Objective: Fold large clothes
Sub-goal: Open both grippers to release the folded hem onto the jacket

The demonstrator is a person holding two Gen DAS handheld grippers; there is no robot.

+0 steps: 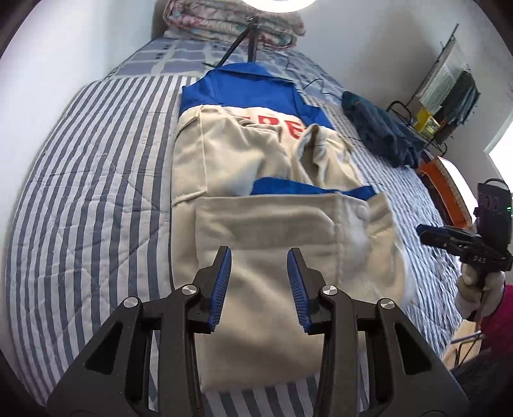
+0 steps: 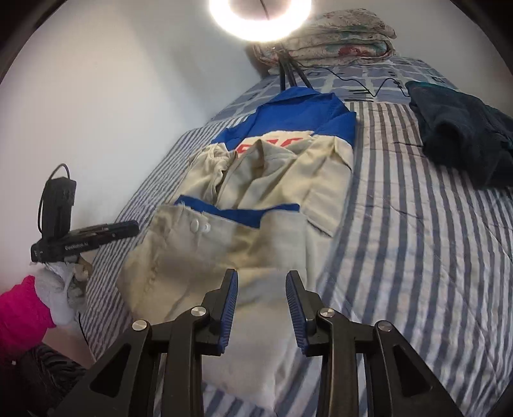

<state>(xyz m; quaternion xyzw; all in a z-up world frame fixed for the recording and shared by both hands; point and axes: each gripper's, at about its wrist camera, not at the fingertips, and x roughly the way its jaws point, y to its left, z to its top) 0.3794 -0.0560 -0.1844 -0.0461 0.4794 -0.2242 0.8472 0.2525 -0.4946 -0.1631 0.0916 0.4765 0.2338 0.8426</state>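
A large beige and blue garment with red letters lies lengthwise on the striped bed, its near part folded up over itself; it also shows in the right wrist view. My left gripper is open and empty, hovering just above the garment's near folded part. My right gripper is open and empty, over the same near part. The other hand-held gripper shows at the right edge of the left wrist view, and at the left of the right wrist view.
A striped quilt covers the bed. A dark teal garment lies at the far right. Folded blankets and a ring light on a tripod stand at the head. A wall runs along the left side.
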